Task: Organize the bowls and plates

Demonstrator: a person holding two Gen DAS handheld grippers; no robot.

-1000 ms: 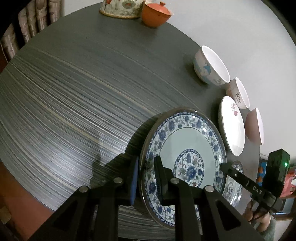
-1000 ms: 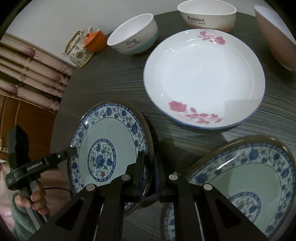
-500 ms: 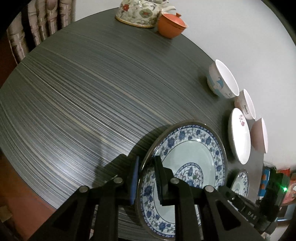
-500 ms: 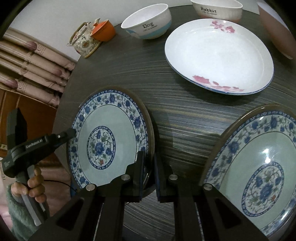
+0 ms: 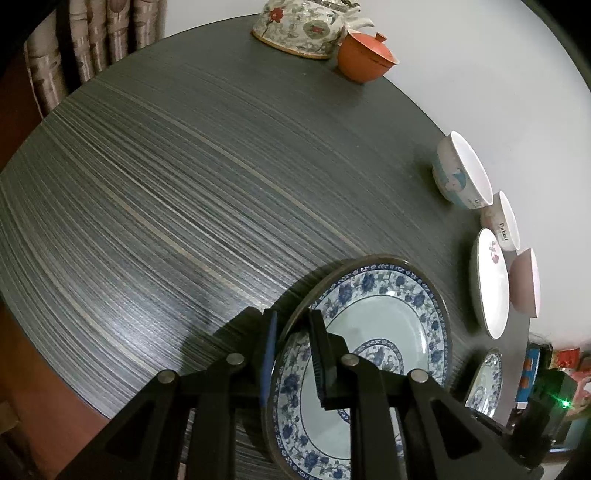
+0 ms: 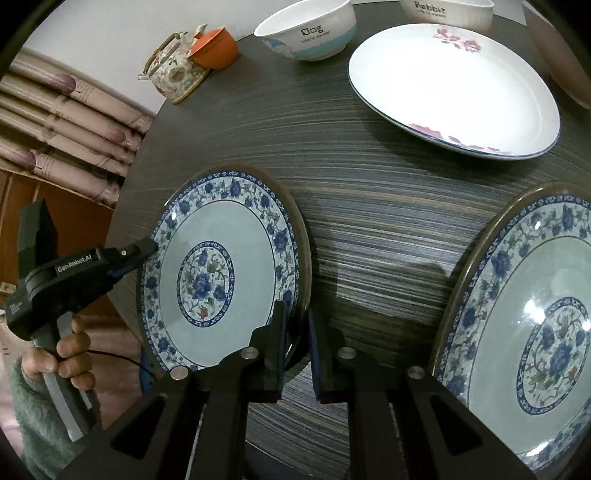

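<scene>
We hold a blue flower plate (image 6: 221, 269) with both grippers. Our right gripper (image 6: 295, 332) is clamped on its near rim, one finger on top and one under. Our left gripper (image 5: 291, 354) is clamped on the other rim of the same plate. In the right view we see that left gripper at the plate's far left edge, with a hand (image 6: 70, 354) in a green sleeve holding its handle.

A second ago the plate lay closer to the dark striped surface (image 5: 184, 184). Now it is higher and more tipped, and it looks bigger in the left view. The teapot and the bowls have slid lower in that view.

The plate is round, so it has no long side. Its picture side faces up and leans toward the right gripper.

Just to the right lies a second blue flower plate (image 6: 535, 332), near but apart from ours. Past it sits a white plate with pink roses (image 6: 454, 92). Farther back stand a bowl marked Dog (image 6: 306, 33), a bowl marked Rabbit (image 6: 447, 14) and a pink bowl (image 6: 561, 55) at the right edge. Farthest off are a flowery teapot (image 6: 173, 70) and an orange cup (image 6: 216, 48), touching each other. Striped curtains (image 6: 62, 122) hang behind the surface on the left.
</scene>
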